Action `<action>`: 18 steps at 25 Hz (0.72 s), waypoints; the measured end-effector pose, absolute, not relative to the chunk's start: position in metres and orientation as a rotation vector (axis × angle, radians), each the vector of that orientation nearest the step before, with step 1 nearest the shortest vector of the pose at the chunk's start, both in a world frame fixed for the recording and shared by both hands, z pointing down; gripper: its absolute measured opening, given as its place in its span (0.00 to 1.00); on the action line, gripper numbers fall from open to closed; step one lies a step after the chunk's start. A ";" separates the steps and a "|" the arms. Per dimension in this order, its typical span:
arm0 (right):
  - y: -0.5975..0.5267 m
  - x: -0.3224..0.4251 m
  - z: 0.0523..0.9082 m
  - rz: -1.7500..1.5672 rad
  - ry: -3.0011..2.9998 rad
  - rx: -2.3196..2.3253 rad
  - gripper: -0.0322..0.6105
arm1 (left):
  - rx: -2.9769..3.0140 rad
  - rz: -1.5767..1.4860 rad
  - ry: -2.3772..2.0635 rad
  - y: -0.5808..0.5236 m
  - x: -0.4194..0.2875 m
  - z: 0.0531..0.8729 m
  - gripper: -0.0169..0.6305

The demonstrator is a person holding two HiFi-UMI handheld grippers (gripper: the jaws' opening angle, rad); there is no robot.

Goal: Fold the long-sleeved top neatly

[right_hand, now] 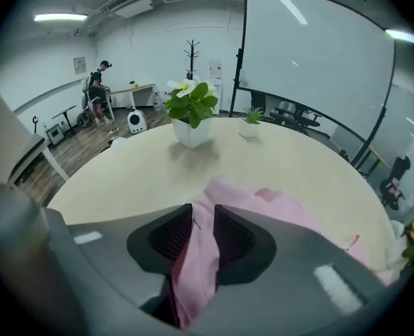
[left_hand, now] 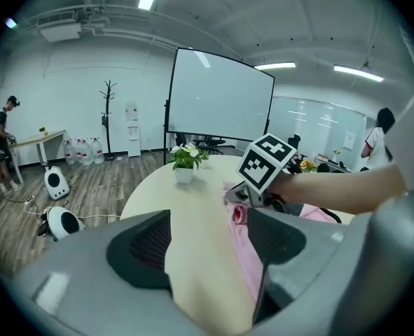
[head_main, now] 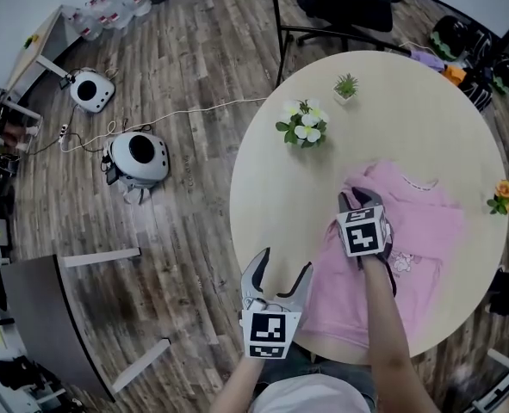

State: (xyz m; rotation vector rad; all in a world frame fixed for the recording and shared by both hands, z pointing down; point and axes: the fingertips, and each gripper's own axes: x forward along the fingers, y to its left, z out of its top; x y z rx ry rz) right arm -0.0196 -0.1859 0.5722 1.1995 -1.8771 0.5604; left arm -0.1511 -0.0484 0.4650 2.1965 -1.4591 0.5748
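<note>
Left gripper (head_main: 284, 263) hangs empty at the table (head_main: 263, 188) edge, jaws apart; right gripper (head_main: 359, 198) pinches a bunch of the pink top (head_main: 426, 231) — lying on the near side — so a side fold seems begun; next, probably, the left one must take the near hem.

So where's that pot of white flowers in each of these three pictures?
Head view: the pot of white flowers is above centre, on the table, beyond the pink top.
Left gripper view: pot of white flowers just left of centre.
Right gripper view: pot of white flowers upper middle.
Shared landmark: the pink top, nearer than the pot in every view.
</note>
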 end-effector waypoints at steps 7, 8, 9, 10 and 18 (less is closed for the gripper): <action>-0.187 -0.015 0.565 0.568 -1.892 1.254 0.14 | 2.192 0.573 -1.463 -0.050 -0.154 0.467 0.73; -0.187 -0.014 0.562 0.565 -1.898 1.265 0.14 | 2.194 0.571 -1.463 -0.051 -0.153 0.466 0.73; -0.187 -0.012 0.557 0.563 -1.905 1.278 0.14 | 2.199 0.569 -1.461 -0.052 -0.152 0.465 0.73; -0.187 -0.010 0.551 0.560 -1.913 1.294 0.13 | 2.205 0.568 -1.458 -0.053 -0.151 0.464 0.73; -0.178 0.042 0.490 0.543 -1.948 1.474 0.13 | 2.278 0.562 -1.416 -0.058 -0.122 0.454 0.73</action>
